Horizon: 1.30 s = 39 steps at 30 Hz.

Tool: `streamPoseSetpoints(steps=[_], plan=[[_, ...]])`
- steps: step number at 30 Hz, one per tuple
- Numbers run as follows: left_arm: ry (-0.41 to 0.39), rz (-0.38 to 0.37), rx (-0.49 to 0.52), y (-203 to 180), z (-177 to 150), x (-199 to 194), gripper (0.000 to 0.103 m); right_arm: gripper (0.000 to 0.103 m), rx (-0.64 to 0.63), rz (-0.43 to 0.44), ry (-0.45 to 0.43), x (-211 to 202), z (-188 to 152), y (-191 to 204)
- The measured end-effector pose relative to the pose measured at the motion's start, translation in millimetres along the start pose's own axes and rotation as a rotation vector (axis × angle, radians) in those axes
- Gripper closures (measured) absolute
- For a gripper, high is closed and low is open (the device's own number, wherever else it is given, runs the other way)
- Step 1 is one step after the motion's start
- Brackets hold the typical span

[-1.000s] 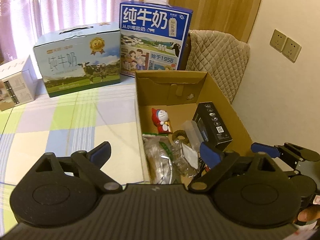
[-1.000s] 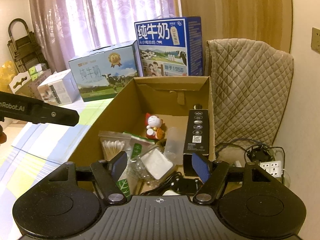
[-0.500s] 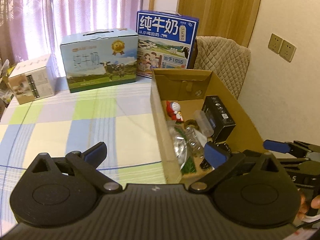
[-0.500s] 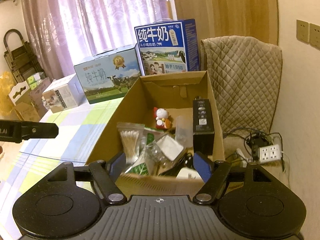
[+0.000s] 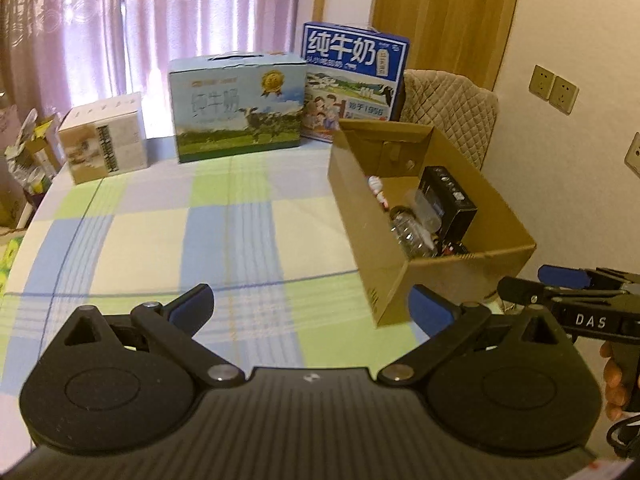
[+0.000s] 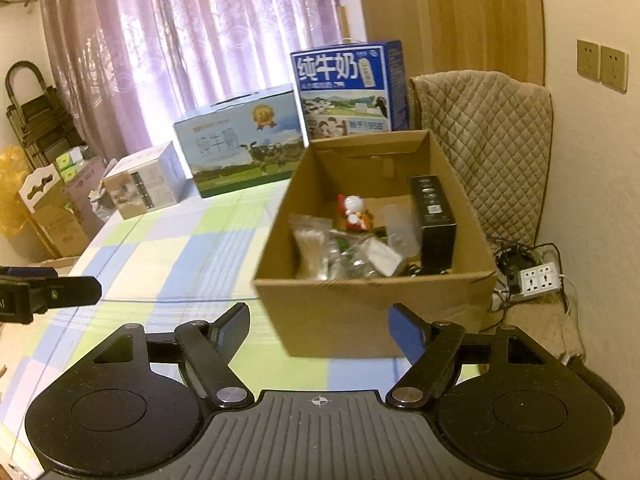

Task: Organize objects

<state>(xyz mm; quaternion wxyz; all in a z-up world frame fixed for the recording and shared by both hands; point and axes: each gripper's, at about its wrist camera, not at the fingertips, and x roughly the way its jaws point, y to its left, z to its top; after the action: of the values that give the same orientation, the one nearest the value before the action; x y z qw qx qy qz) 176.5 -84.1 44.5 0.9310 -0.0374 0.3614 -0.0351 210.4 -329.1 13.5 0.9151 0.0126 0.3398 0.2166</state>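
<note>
Open cardboard box [image 6: 372,308] holding jumbled items

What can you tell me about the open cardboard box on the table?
The cardboard box is plain brown corrugated card, open on top, upright on the checked tablecloth at the table's right edge. Inside lie a black carton against its right wall, a small Doraemon figure, a bag of cotton swabs and clear plastic items. Neither gripper touches it.

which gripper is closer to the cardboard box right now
Right. The right gripper faces the cardboard box head on, just short of its near wall. The left gripper sits off its left corner, over the checked tablecloth. Both are open.
</note>
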Motion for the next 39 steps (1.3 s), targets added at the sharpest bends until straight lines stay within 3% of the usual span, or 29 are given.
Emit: streamPoseSetpoints(steps=[6,11,16,27,39], plan=[[-0.031,0.016,0.006,27.7,-27.8,-38.3,0.001,0.028,-0.027,-0.012,0.004,-12.6,-17.5,43.4],[-0.018,0.025,-0.015,52.0,-50.1,-65.1,0.001,0.028,-0.095,-0.043,0.006,-21.3,-36.0,79.2],[0.021,0.066,-0.025,69.4,-70.9,-84.1,0.001,0.028,-0.124,-0.014,0.028,-29.9,-55.4,110.8],[0.092,0.103,-0.064,100.0,-113.8,-109.1,0.001,0.028,-0.074,0.080,0.095,-47.5,-88.0,152.3],[0.123,0.100,-0.086,116.5,-138.9,-120.6,0.001,0.028,-0.083,0.097,0.121,-55.4,-107.9,182.4]])
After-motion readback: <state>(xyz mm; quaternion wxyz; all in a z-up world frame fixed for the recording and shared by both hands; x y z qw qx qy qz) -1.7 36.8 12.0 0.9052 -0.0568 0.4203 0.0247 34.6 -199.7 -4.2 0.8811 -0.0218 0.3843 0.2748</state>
